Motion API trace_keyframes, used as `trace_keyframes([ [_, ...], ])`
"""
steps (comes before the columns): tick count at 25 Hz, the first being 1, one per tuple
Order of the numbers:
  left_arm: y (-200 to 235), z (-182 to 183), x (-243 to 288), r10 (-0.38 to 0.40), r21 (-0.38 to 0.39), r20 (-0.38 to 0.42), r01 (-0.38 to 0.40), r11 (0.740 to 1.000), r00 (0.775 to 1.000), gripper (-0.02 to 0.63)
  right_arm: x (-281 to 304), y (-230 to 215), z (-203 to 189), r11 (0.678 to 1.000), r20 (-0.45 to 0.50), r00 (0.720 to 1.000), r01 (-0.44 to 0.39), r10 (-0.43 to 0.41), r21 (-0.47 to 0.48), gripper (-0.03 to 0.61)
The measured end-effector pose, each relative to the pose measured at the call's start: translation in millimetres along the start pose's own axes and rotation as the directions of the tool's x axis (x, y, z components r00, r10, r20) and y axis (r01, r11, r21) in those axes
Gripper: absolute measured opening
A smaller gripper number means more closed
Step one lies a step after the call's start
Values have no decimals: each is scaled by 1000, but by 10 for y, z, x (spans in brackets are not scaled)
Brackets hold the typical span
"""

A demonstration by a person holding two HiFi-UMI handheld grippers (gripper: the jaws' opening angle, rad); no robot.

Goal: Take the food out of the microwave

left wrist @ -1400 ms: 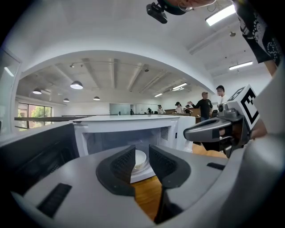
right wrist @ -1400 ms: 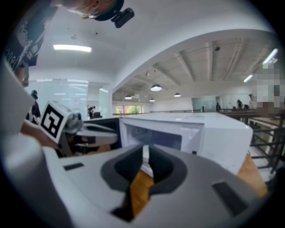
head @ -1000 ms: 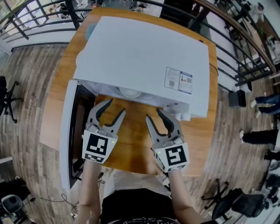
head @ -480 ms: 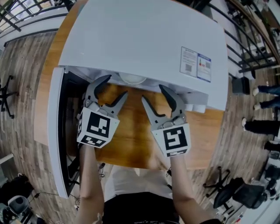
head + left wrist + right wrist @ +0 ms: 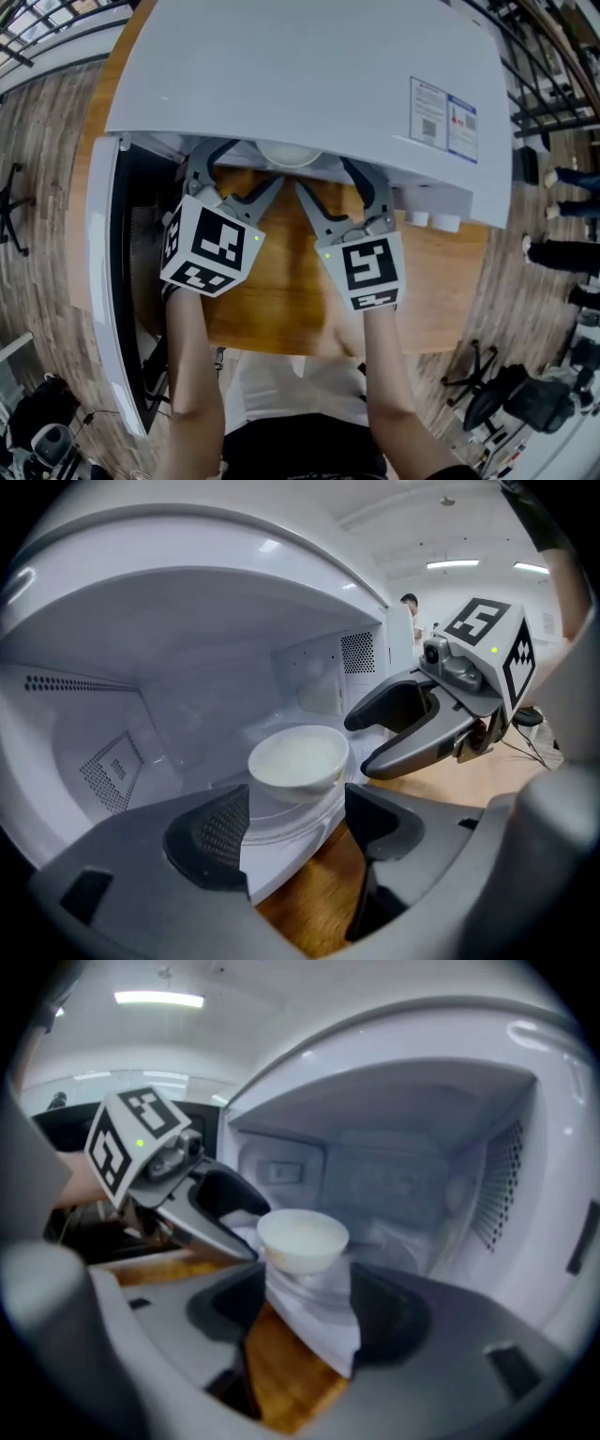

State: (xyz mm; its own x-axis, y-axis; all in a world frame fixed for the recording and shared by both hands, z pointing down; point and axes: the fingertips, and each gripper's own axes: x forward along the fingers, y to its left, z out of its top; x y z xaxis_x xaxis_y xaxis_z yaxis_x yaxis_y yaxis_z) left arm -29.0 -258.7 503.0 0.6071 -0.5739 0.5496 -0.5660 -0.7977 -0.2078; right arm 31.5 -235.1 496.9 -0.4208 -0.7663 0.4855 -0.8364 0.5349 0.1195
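Left claw (image 5: 240,178), right claw (image 5: 333,187): jaws just opening wide, nothing gripped, at microwave (image 5: 309,84) mouth; white bowl (image 5: 298,758) ahead.

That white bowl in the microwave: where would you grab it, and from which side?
Probably by its outer wall under the rim, one gripper on each side, entering through the open front. The bowl stands upright on the turntable and widens toward the rim. The left gripper and right gripper have just been opening their jaws, with the bowl ahead of both, untouched.
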Motion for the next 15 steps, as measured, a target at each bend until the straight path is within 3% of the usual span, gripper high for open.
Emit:
trace_keyframes([
  [8, -12, -57, 128, -8, 83, -76, 14, 996, 997, 331, 150, -2, -63, 998, -55, 998, 36, -39, -47, 272],
  [15, 13, -8, 132, -34, 33, -43, 35, 999, 999, 331, 193, -11, 8, 997, -39, 998, 39, -41, -60, 272],
])
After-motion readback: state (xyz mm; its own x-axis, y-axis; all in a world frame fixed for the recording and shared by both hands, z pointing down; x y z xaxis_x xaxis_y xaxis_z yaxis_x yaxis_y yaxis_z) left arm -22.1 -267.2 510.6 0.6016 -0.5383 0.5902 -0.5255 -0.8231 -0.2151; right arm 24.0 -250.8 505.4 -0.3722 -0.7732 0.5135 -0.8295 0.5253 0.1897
